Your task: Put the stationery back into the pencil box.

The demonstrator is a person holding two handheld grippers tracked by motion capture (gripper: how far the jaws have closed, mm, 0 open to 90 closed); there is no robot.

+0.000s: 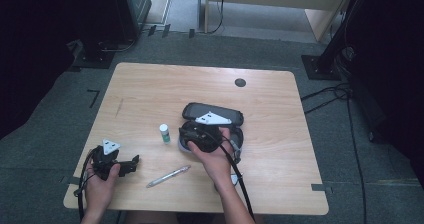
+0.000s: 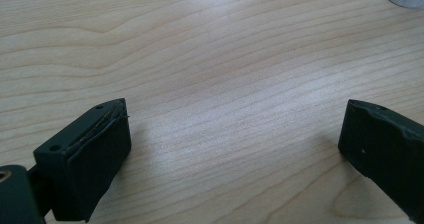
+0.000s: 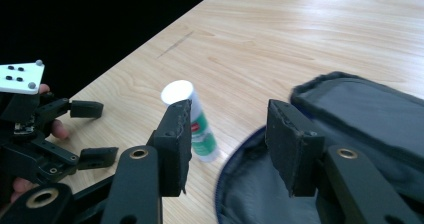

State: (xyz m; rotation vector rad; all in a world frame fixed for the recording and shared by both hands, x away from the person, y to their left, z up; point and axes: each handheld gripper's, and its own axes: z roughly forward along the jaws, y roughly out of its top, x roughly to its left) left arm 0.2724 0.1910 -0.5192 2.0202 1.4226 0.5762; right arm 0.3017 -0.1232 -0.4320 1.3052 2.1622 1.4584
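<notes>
Wooden table [image 1: 150, 84], from left: the left gripper [image 1: 131, 163] rests near the front edge, jaws wide apart; a pen [image 1: 168, 176]; an upright glue stick [image 1: 164, 133]; the right gripper [image 3: 227, 134] (jaws parted, empty) over the open dark pouch [image 1: 212, 113].

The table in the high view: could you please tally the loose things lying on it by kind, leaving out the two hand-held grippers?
Open pencil case: 1
Glue stick, upright: 1
Pen, lying flat: 1
Total: 3 things on the table
</notes>
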